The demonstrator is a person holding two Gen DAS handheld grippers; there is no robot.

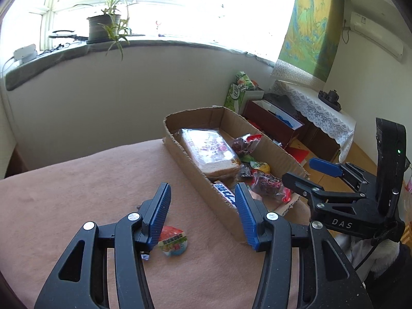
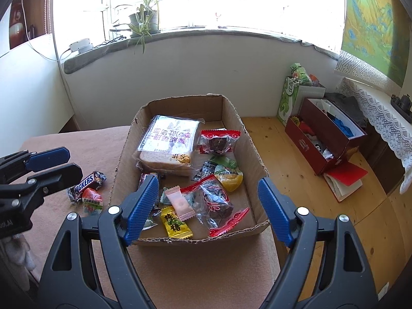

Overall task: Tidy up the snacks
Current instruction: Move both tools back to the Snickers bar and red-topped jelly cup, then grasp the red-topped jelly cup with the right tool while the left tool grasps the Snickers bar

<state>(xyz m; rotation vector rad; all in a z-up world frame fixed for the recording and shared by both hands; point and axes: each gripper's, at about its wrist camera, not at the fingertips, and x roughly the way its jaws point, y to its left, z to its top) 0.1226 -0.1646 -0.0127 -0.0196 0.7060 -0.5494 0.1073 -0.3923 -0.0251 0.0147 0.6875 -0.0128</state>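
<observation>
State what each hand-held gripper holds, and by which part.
Nothing is held. The left hand-held gripper and the right hand-held gripper both stand open and empty.

2 grippers, both empty

Left gripper [image 1: 203, 215] jaws part-open, tilted downward; right gripper [image 2: 208, 208] jaws spread wide, also angled down.

A cardboard box [image 2: 253, 154] sits on the table [image 2: 77, 141] in the middle of the right wrist view. The bread pack [image 2: 170, 141] lies in its upper left part, small candies [image 2: 206, 195] below it. Left of the box, on the table, lie a chocolate bar [image 2: 87, 181] and a jelly cup [image 2: 91, 200], touching.
</observation>
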